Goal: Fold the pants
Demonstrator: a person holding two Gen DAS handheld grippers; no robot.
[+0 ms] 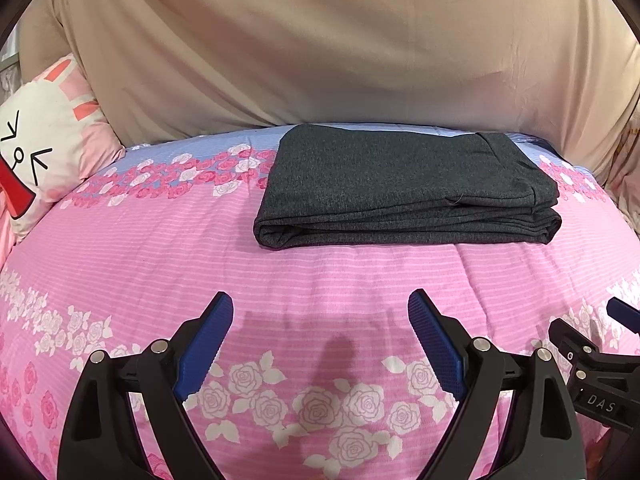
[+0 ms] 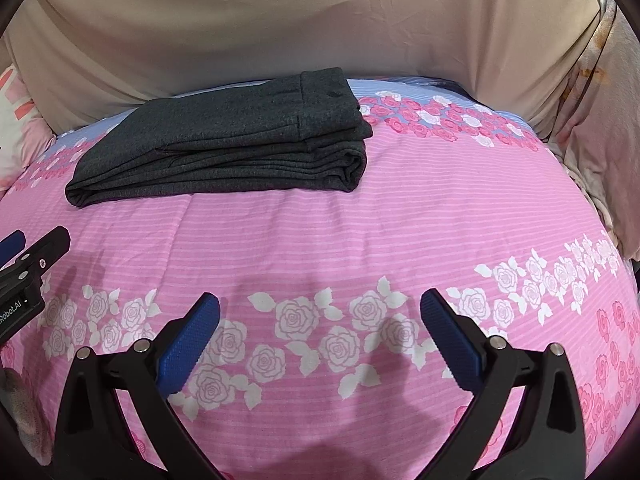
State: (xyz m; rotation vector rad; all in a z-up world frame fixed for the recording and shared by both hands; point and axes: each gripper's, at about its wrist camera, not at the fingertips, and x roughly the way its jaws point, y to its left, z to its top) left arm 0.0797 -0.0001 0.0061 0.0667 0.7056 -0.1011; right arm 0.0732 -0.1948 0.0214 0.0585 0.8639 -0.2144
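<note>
- Pants (image 1: 404, 188) sitting folded into a thick grey rectangle on the far part of the quilt (image 1: 320, 276), just short of the beige sheet (image 1: 320, 48) draped behind; several layers stacked at the near edge, waistband end on top toward the right, fold rounded on the left
- Left gripper (image 1: 320, 316) spread wide, holding nothing; blue pads (image 1: 204, 348) hovering over bare quilt, well short of the pants, no cloth between them
- Right gripper (image 2: 320, 316) same deal; wide open, empty, hanging over the white rose band, clear of the bundle
- Both parked side by side on the near side; tip of each poking into the other's view at the frame edge
- Looks like the folding itself is done; edges roughly lined up, nothing trailing loose, stack resting flat without help, so probably no reason to grip anything right now
- Guessing the open, backed-off pose is just letting go and clearing out so the stack doesn't get dragged or tipped
- Bunny pillow (image 1: 44, 136) off to the left by the sheet, well apart from the pants, not in the way
- If any tidying left, maybe a nudge on the right corner where the top layer overhangs a bit; soft knit on a puffy quilt, so likely to slump if poked hard
</note>
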